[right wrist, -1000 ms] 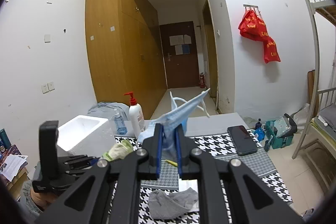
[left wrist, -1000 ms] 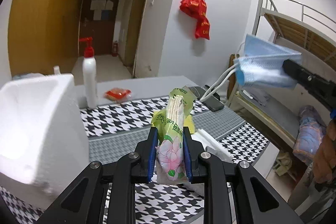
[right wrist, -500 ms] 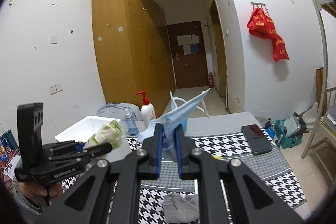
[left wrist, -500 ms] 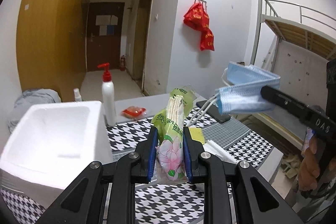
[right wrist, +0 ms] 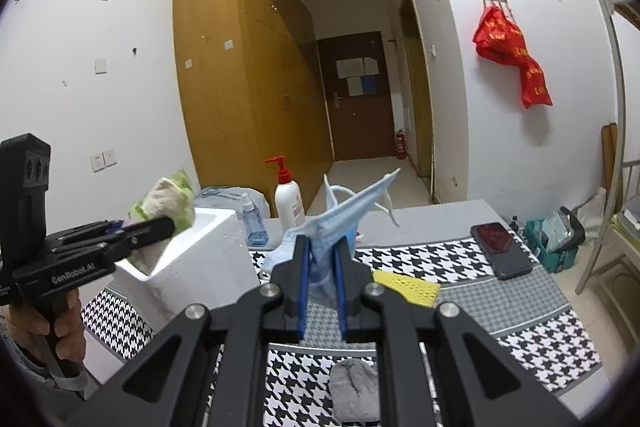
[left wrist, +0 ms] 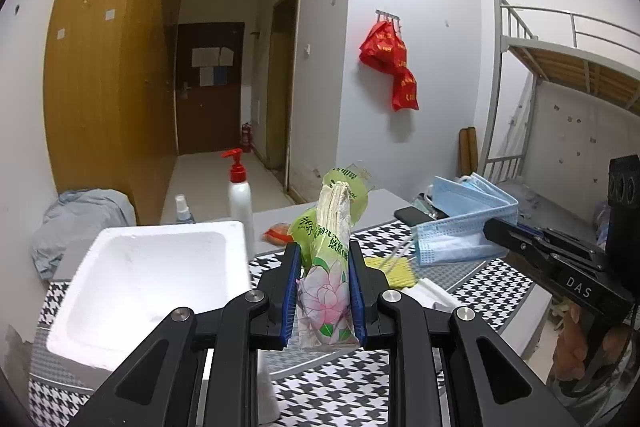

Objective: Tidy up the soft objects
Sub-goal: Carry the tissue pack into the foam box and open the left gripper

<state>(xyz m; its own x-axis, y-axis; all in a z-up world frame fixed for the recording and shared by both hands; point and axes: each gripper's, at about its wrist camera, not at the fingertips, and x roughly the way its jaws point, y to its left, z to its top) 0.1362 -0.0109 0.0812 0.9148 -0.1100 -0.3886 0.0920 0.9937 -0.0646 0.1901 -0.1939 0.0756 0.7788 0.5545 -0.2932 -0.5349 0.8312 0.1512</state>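
Two soft things are held in the air above a bench [right wrist: 516,301] covered with a black-and-white houndstooth cloth. The left tool [left wrist: 323,293] is closed on a green tissue pack [left wrist: 328,263] printed with a pink flower; its blue pads press the lower part of the pack from both sides, so the pack stands upright with its open top above the jaws. The right tool [right wrist: 321,289] is closed on a blue face mask [right wrist: 340,217], pinched near one lower edge, with the rest fanning upward and its white ear loops hanging free. A white foam box [left wrist: 132,279] sits open on the bench just beside the left tool, and likely serves as the place for these items. Both things look very light and yielding. The tissue pack has a slick plastic wrap that may slide if squeezed weakly, so a hold across its thick middle, as here, seems soundest. The mask is thin, floppy cloth; a hold on its pleated body seems safer than on a loop, which could stretch or snag. Also on the bench lie a grey sock [right wrist: 354,389], a yellow cloth [right wrist: 408,287], a phone [right wrist: 500,251] and a pump bottle [left wrist: 239,205].
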